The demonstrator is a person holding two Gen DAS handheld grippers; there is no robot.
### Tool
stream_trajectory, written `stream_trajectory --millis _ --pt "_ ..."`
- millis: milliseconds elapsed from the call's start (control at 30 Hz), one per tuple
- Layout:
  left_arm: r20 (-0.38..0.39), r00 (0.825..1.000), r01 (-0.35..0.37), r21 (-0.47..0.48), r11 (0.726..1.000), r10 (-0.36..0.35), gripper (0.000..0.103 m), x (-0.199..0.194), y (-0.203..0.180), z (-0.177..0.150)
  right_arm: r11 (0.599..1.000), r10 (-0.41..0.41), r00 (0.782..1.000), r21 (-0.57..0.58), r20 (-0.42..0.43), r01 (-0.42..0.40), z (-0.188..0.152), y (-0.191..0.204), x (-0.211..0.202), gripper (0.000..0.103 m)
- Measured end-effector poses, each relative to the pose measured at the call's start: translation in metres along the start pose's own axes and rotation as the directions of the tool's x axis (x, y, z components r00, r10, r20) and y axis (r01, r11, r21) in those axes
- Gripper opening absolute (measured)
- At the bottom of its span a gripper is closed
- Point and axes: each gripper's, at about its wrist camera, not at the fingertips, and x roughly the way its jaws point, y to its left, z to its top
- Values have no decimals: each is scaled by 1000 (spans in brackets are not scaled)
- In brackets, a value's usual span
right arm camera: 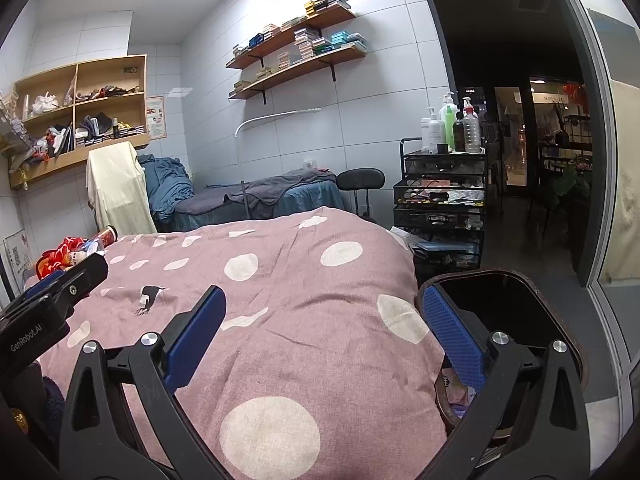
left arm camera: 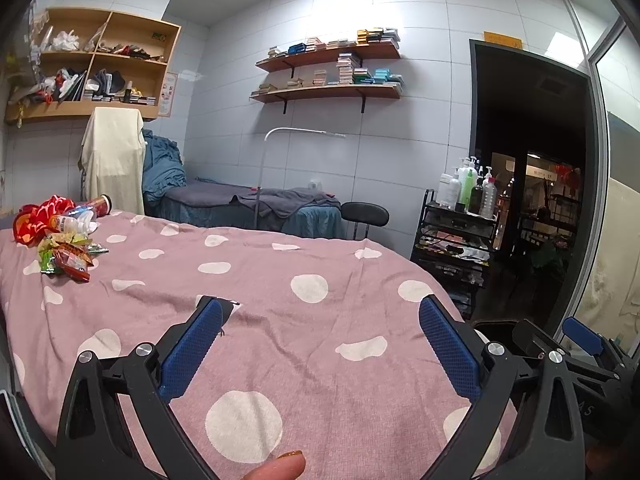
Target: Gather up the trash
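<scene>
- Both my grippers are hovering low over the pink dotted blanket [left arm camera: 280, 264].
- Trash pile [left arm camera: 60, 236] is lying at the bed's far left, well apart from me.
- My left gripper [left arm camera: 320, 344] is gaping wide, holding nothing.
- My right gripper [right arm camera: 322, 340] is spread wide, empty too.
- Dark bin [right arm camera: 520, 292] is standing beside the bed's right edge.

Bright room, dark doorway
Even overhead light, glare on wall tiles [left arm camera: 352, 12], fisheye bending edges, corners vignetted black.
</scene>
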Motion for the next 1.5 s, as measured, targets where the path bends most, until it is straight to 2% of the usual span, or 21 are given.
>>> stream_trajectory --millis 1500 --pt "-9 1000 24 -18 1000 -24 98 3 -2 -4 1000 -1 1000 2 -9 1 1 -7 0 98"
